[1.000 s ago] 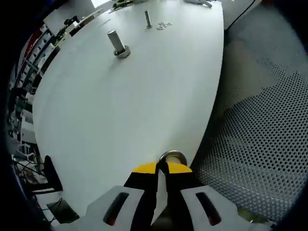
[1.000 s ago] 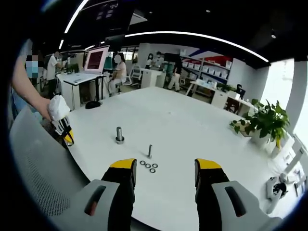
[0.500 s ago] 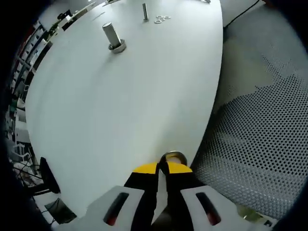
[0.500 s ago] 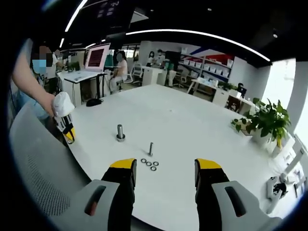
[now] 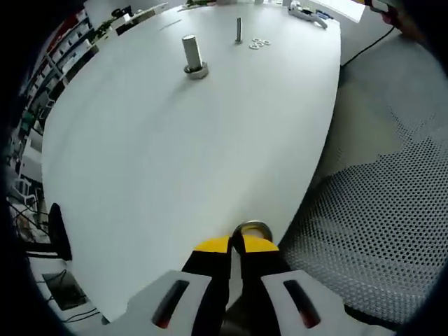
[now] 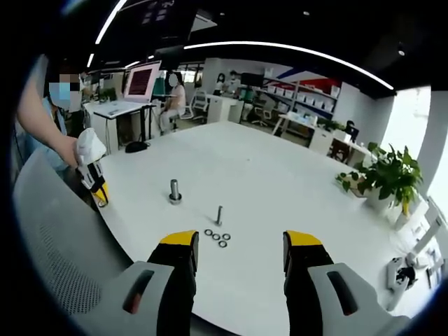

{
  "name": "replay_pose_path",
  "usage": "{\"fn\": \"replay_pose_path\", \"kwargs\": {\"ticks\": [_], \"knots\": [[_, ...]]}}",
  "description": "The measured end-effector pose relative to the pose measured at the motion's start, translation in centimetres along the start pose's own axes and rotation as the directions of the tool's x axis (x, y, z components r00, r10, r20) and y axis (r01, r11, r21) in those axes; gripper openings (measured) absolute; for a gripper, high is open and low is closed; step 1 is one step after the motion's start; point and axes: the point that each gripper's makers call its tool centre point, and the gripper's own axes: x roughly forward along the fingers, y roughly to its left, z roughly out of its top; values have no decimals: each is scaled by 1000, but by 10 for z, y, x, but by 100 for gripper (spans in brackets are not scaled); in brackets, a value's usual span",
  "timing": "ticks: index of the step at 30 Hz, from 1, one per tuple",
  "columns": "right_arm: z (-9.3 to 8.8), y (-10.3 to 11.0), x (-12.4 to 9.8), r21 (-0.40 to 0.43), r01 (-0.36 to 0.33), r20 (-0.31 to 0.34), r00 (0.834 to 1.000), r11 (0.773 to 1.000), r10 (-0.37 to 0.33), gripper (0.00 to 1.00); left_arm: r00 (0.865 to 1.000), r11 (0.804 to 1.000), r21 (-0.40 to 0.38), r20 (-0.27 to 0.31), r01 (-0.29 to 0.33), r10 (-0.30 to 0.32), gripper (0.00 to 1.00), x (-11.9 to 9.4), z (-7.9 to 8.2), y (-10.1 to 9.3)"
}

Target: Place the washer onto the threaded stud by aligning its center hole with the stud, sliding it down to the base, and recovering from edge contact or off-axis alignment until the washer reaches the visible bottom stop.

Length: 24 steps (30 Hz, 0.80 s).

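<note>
A: What's the left gripper (image 5: 236, 246) carrying?

B: Its jaws are pinching a washer (image 5: 251, 229) at the table's (image 5: 175, 161) near edge — well apart from the threaded stud (image 5: 239, 29).

A: And the right gripper (image 6: 239, 248)?

B: It's hanging wide, holding nothing. The risk — the washer is sitting edge-on, so it's likely catching the stud's tip or slipping free.
</note>
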Motion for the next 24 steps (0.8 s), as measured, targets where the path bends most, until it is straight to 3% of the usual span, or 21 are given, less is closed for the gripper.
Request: {"fn": "replay_pose_path", "kwargs": {"ticks": [24], "knots": [[-2,2,1,-8,-4,-13,1000,1000,4,51,996,998,-52,75,-46,49,1,-9,3,20]]}}
